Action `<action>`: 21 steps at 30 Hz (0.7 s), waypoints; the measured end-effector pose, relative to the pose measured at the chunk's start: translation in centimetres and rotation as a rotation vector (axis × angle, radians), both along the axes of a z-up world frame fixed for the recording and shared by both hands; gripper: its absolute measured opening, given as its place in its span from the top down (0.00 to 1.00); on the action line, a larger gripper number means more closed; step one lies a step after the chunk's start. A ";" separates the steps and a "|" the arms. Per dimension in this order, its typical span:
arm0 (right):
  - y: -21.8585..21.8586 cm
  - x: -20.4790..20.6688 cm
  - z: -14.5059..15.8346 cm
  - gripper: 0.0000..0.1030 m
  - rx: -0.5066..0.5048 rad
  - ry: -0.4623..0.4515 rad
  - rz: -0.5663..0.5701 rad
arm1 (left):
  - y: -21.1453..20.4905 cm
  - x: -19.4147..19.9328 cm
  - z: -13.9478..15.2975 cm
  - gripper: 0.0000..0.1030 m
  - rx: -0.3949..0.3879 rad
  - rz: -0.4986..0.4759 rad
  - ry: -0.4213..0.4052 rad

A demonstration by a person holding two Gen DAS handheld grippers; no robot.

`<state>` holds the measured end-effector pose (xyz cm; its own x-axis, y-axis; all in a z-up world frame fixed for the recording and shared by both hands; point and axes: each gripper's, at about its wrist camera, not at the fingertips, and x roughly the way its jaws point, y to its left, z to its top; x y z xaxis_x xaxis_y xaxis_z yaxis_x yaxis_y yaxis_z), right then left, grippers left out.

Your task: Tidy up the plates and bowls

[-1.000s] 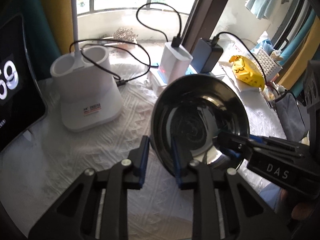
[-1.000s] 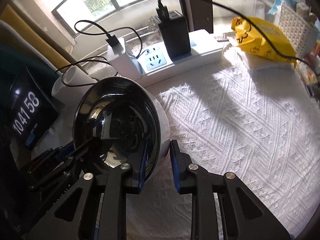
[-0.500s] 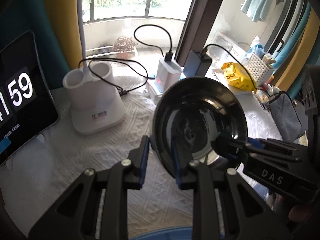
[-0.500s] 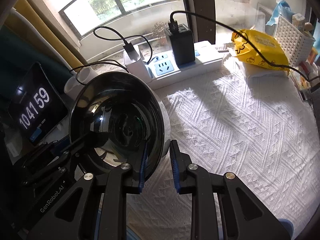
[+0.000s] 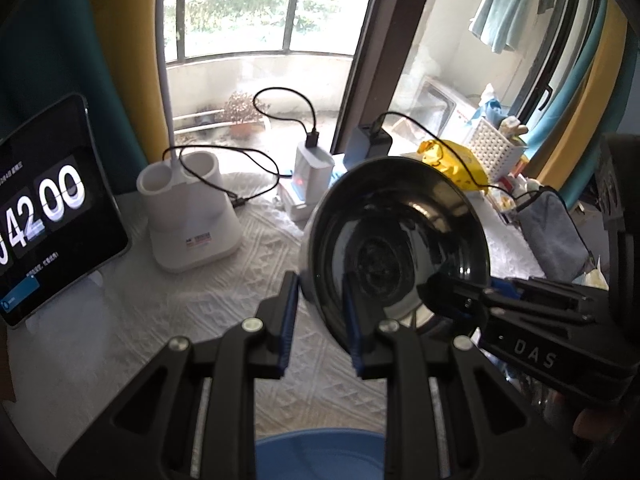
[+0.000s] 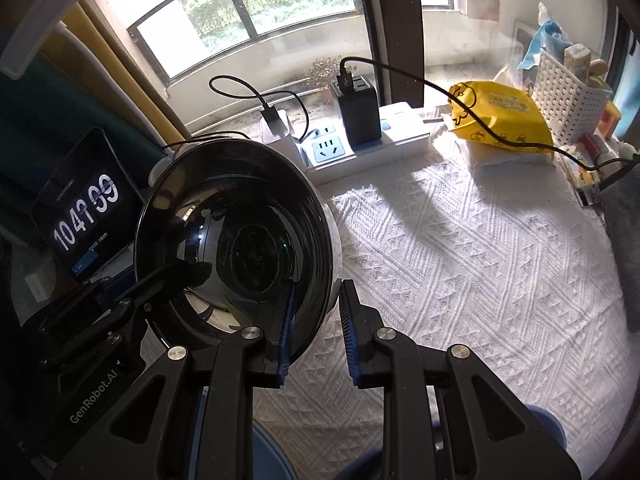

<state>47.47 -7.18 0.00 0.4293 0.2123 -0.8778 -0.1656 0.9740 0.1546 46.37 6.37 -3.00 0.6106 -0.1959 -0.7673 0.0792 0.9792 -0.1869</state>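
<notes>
Both grippers have risen, carrying the black bowl (image 5: 396, 248) higher above the bench (image 6: 480, 264). Left gripper (image 5: 320, 320) and right gripper (image 6: 316, 328) each clench the bowl's rim; keep it level while moving.

Two close wrist views face the window from opposite sides, sharing the glossy black bowl (image 5: 396, 240) (image 6: 236, 236) and white textured tablecloth (image 5: 192, 308) (image 6: 472, 264).
</notes>
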 end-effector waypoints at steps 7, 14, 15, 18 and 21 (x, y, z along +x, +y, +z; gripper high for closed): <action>-0.1 -1.4 1.3 0.77 -0.008 -0.021 0.008 | -0.5 -1.5 1.3 0.78 0.006 0.000 -0.030; -0.4 -2.7 2.6 0.77 -0.013 -0.039 0.016 | -1.2 -3.0 3.1 0.78 0.014 -0.008 -0.071; -0.4 -2.8 2.7 0.77 -0.015 -0.042 0.014 | -1.4 -3.2 3.3 0.78 0.015 -0.010 -0.074; -0.8 -3.4 3.1 0.77 -0.017 -0.049 0.013 | -1.9 -3.7 3.8 0.78 0.015 -0.020 -0.083; -1.4 -4.0 3.7 0.77 -0.017 -0.058 0.010 | -2.6 -4.1 4.2 0.78 0.014 -0.031 -0.086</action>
<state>43.48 -8.54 3.66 0.4776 0.2023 -0.8550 -0.1837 0.9746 0.1281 42.29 3.80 1.15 0.6681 -0.2049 -0.7153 0.1245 0.9786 -0.1640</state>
